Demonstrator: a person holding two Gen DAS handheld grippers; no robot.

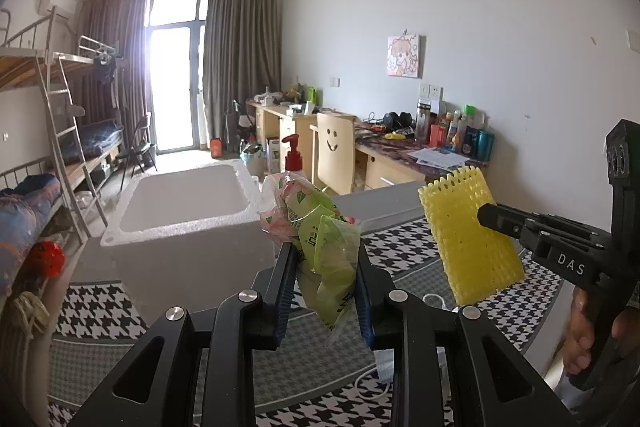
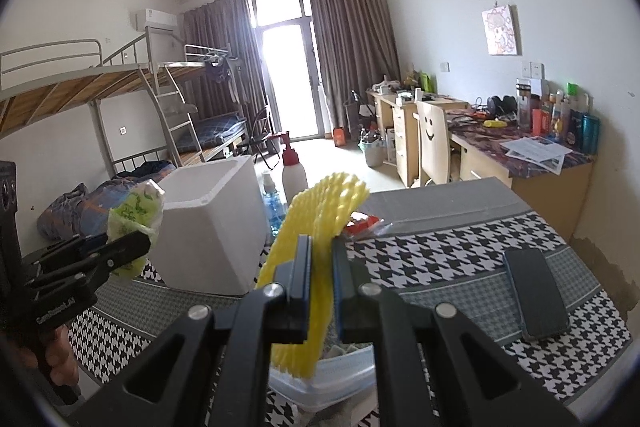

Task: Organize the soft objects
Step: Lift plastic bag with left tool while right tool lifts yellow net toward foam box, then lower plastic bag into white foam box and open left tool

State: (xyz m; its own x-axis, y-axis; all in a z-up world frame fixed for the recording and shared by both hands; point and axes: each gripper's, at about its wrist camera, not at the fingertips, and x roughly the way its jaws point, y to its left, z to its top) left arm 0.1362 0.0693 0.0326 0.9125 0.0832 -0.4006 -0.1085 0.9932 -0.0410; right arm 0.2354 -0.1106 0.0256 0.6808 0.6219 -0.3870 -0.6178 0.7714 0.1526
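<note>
My left gripper (image 1: 325, 267) pinches a crumpled green bag (image 1: 320, 239), held up above the table (image 1: 420, 247) beside the white foam box (image 1: 188, 215). My right gripper (image 2: 322, 267) pinches a yellow foam net (image 2: 316, 223), also lifted over the table.

Surface (image 2: 460, 247) covered in black-and-white houndstooth cloth with grey bands, bearing an open white foam box (image 2: 208, 223), a red-capped white pump bottle (image 2: 294, 167) and a dark flat phone (image 2: 536, 295).
</note>
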